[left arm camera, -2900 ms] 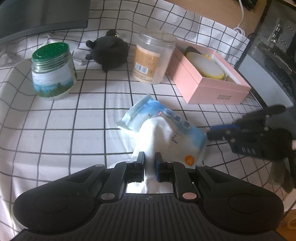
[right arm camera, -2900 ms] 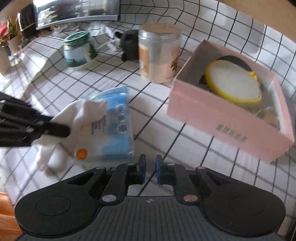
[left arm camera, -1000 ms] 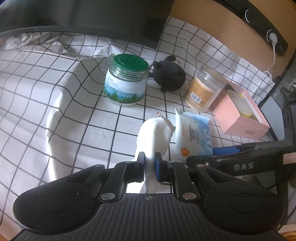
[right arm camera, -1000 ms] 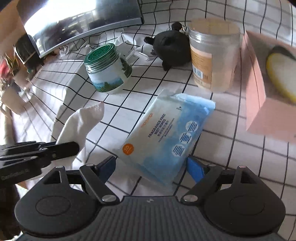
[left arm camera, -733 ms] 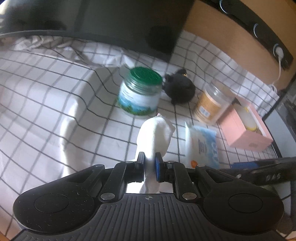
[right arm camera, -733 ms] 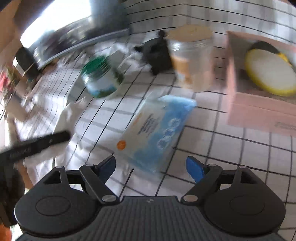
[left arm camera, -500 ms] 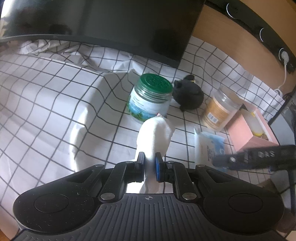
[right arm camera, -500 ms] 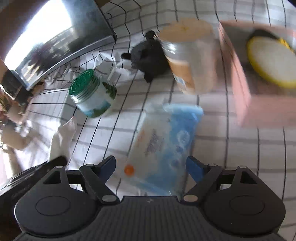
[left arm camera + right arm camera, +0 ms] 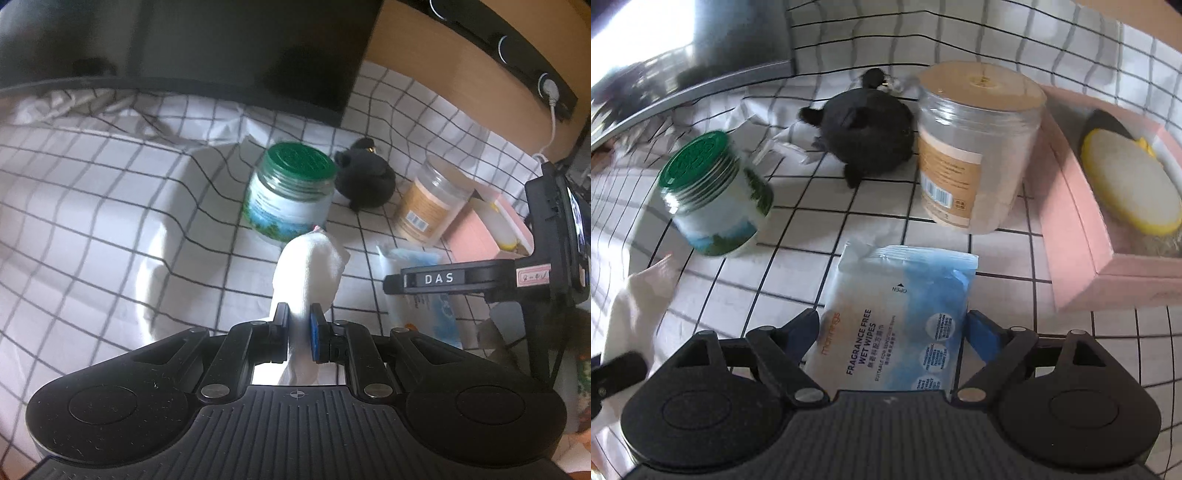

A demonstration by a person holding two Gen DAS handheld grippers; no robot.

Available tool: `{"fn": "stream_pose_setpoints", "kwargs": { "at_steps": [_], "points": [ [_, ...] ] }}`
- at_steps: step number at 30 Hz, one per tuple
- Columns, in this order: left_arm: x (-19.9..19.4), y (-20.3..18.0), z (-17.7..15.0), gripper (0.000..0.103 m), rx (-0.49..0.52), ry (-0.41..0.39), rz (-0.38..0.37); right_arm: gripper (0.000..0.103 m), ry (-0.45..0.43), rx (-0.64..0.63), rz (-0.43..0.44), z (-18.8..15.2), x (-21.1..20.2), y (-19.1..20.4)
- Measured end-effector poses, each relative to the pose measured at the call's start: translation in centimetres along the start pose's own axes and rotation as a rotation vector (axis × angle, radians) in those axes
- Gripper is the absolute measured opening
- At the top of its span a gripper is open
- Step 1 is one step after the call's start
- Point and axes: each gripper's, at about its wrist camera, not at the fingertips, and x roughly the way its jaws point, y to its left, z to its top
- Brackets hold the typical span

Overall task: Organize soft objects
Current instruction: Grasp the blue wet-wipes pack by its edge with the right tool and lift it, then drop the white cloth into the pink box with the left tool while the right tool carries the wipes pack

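Note:
My left gripper (image 9: 300, 325) is shut on a white soft cloth (image 9: 310, 266), which stands up between its pads above the checked tablecloth (image 9: 110, 221). The same cloth (image 9: 639, 299) shows at the left edge of the right wrist view. My right gripper (image 9: 894, 323) is open, its blue pads on either side of a blue and white wet wipes pack (image 9: 897, 310) lying flat; the pads do not press on it. One of its fingers (image 9: 443, 278) crosses over the pack (image 9: 410, 258) in the left wrist view. A black plush toy (image 9: 868, 125) lies behind the pack.
A green-lidded jar (image 9: 713, 199) stands left of the plush, a clear jar with a tan label (image 9: 971, 155) right of it. An open pink box (image 9: 1082, 236) holding a yellow-rimmed round item (image 9: 1130, 184) sits at the right. A dark monitor (image 9: 184, 44) stands behind.
My right gripper has tipped downward and come closer over the wipes pack, which now lies squarely between its open jaws. My left gripper keeps its hold on the cloth and has drifted slightly.

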Motion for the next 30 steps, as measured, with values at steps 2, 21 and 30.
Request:
{"fn": "stream_pose_setpoints", "kwargs": {
  "at_steps": [2, 21, 30],
  "points": [
    [0.3, -0.4, 0.0, 0.014, 0.019, 0.005, -0.018, 0.081, 0.003, -0.039, 0.025, -0.2, -0.3, 0.1],
    [2.9, -13.7, -1.2, 0.014, 0.242, 0.185, -0.385, 0.076, -0.166, -0.016, 0.007, -5.0, -16.5, -13.4],
    [3.4, -22.2, 5.2, 0.014, 0.328, 0.095, -0.458, 0.076, -0.265, 0.08, -0.086, -7.5, -20.3, -21.1]
  ]
}}
